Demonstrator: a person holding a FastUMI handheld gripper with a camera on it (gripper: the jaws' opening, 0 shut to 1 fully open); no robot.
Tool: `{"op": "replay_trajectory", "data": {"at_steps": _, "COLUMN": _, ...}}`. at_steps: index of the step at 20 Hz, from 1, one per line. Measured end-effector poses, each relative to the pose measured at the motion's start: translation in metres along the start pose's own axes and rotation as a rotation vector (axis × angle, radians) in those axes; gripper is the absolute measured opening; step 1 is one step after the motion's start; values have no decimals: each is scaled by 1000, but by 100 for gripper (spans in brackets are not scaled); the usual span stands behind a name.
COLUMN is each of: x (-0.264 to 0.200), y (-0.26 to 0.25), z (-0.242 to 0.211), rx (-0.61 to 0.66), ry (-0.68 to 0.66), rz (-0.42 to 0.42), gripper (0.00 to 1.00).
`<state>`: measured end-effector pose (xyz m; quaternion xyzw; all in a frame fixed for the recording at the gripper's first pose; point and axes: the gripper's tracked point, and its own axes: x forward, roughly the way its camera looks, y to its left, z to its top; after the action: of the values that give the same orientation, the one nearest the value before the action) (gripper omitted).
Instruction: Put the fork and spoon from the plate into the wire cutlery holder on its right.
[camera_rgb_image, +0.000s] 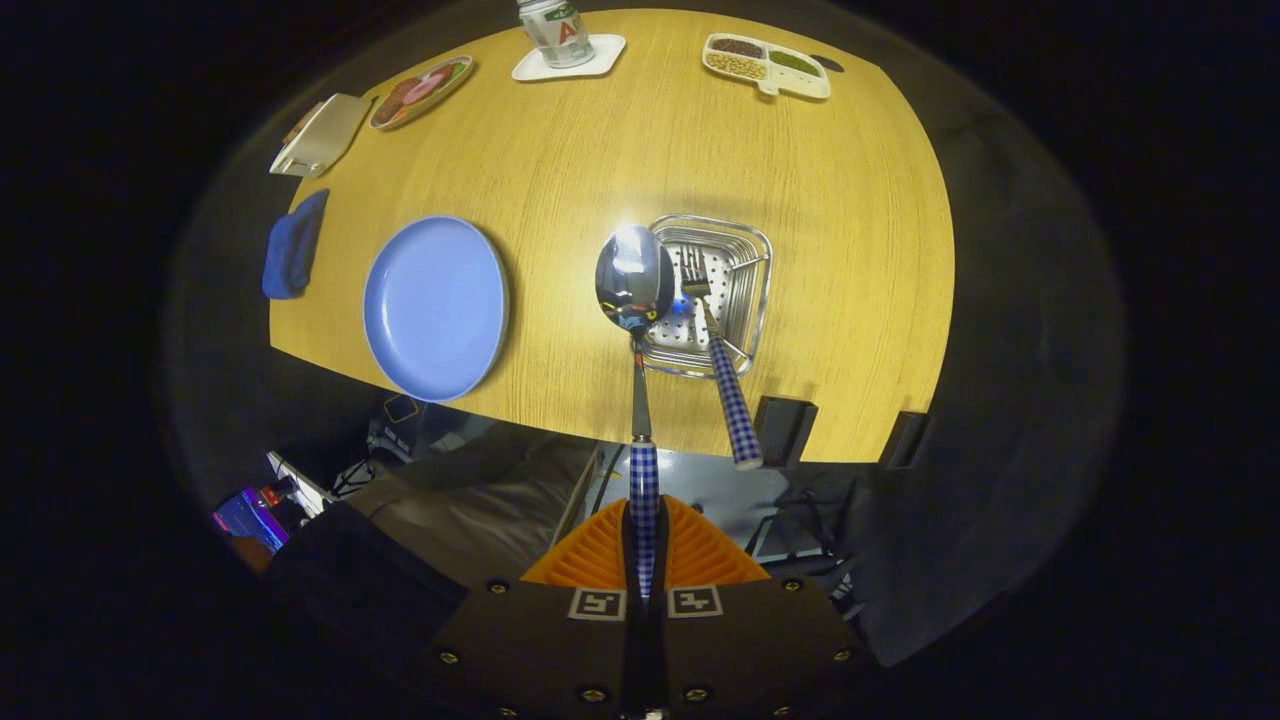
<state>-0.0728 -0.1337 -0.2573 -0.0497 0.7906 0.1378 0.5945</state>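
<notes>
Tongs (645, 560) clamped on checked-handled spoon (634, 280).

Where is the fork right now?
In the gripper view the fork stands tines-down in the wire cutlery holder, right of the blue plate, its checked handle leaning out beside the spoon that the hand-held gripper grips.

can (556, 30) on coaster (570, 60), divided snack tray (767, 66), blue cloth (293, 247).

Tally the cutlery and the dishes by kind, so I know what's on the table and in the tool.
Spoons: 1, the spoon, gripped in the tool
Forks: 1, the fork, in the wire cutlery holder
Plates: 1, the blue plate
Divided dishes: 1
Total: 4
</notes>
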Motion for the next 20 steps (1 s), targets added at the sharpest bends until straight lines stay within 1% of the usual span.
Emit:
{"op": "replay_trajectory", "data": {"at_steps": 2, "x": 2, "y": -8, "z": -3, "rx": 12, "ry": 27, "rz": -4, "gripper": 1}}
{"op": "replay_trajectory", "data": {"at_steps": 6, "x": 7, "y": -10, "z": -7, "rx": 37, "ry": 85, "rz": 23, "gripper": 1}}
{"op": "replay_trajectory", "data": {"at_steps": 13, "x": 11, "y": -16, "z": 0, "rx": 58, "ry": 155, "rz": 30, "gripper": 1}}
{"op": "replay_trajectory", "data": {"at_steps": 16, "x": 13, "y": -13, "z": 2, "rx": 77, "ry": 187, "rz": 44, "gripper": 1}}
{"op": "replay_trajectory", "data": {"at_steps": 20, "x": 14, "y": -7, "z": 3, "rx": 69, "ry": 256, "rz": 52, "gripper": 1}}
